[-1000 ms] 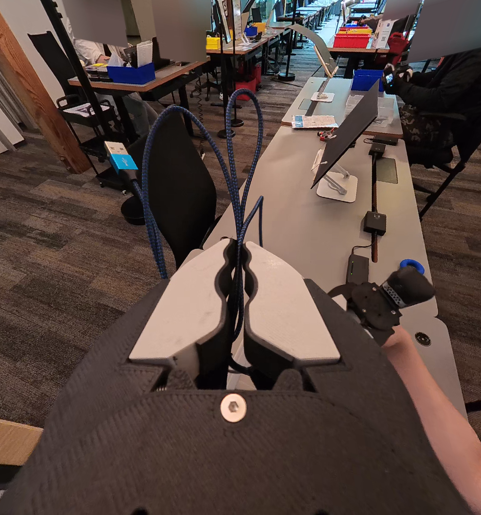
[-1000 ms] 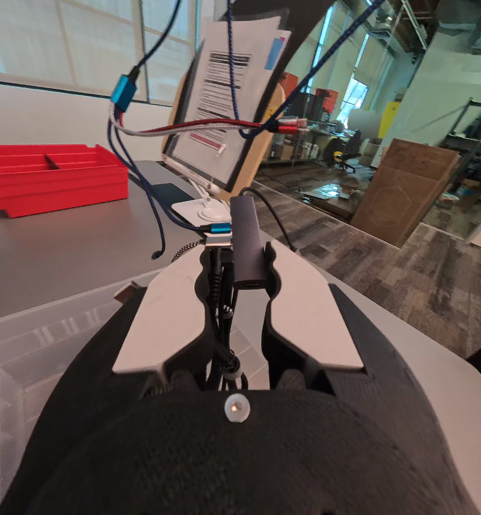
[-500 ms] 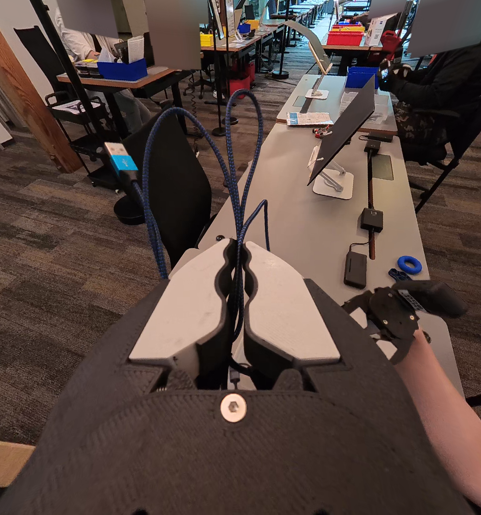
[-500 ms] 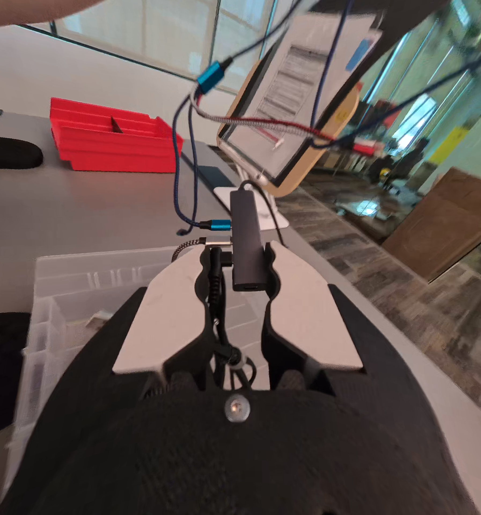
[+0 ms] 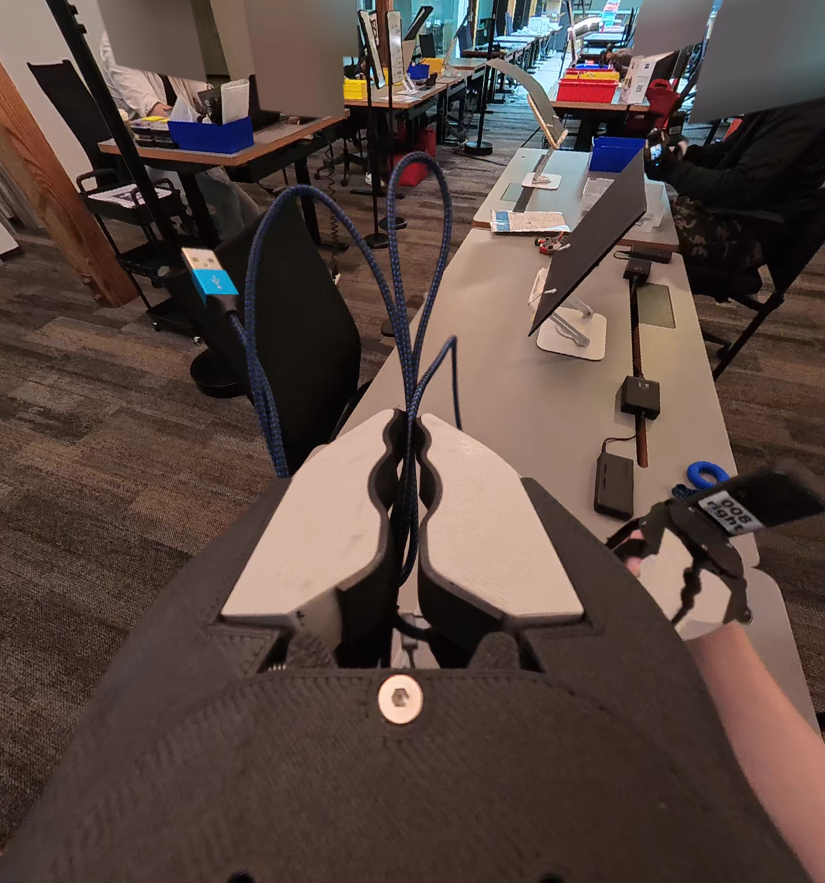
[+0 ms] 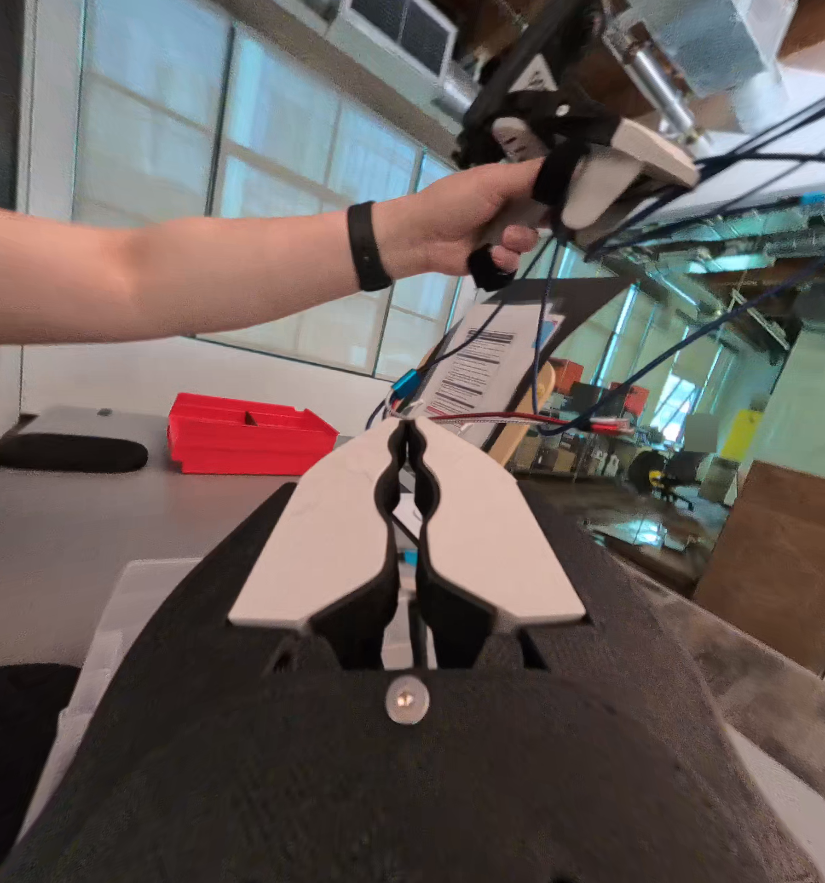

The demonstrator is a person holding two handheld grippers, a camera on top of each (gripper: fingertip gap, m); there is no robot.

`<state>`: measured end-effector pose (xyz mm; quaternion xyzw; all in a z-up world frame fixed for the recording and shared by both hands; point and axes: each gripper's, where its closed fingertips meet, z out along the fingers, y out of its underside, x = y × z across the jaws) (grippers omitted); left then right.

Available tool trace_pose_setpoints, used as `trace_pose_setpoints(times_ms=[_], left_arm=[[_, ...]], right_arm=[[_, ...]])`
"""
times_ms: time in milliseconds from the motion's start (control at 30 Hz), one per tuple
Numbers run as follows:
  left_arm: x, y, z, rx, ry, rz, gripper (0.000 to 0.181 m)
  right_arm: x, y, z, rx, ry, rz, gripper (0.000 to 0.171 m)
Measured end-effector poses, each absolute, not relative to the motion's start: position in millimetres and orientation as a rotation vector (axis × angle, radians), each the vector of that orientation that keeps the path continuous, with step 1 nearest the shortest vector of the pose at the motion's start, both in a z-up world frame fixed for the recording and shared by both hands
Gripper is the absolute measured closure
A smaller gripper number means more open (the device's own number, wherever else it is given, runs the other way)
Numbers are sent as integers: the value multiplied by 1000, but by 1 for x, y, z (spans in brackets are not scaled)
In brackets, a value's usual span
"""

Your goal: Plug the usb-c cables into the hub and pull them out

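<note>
Left tongs (image 5: 411, 420) clenched on the blue cables (image 5: 401, 296), held high above the surface (image 5: 520, 396). Right tongs (image 6: 408, 427) look closed, apparently empty; hub not visible. Likely pull-out done; next we lower cables, find the hub.

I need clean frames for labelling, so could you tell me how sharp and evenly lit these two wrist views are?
Left wrist view: sharp and evenly lit, the blue braided cable crisp between the shut left gripper; wide-angle bending at the edges. Right wrist view: softer, the red bin and person's hand slightly smeared, bright windows backlighting the right gripper.
</note>
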<state>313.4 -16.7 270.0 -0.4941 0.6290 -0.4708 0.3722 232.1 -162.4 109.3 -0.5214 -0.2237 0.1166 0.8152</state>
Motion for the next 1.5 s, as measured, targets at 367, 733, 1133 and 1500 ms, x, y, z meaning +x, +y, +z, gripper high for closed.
trace_pose_setpoints(times_ms=[367, 733, 1133, 1500], left_arm=[[313, -10, 256, -1288, 1618, -1197, 179], [298, -24, 168, -1308, 1834, -1047, 179], [253, -52, 22, -1090, 2025, -1125, 178], [226, -48, 4, -1226, 2169, -1335, 122]], right_arm=[[270, -119, 19, -1802, -291, 28, 135], [328, -128, -43, -1991, 338, 318, 116], [305, -116, -65, -2091, 347, 601, 138], [307, -118, -61, -2128, 263, 471, 140]])
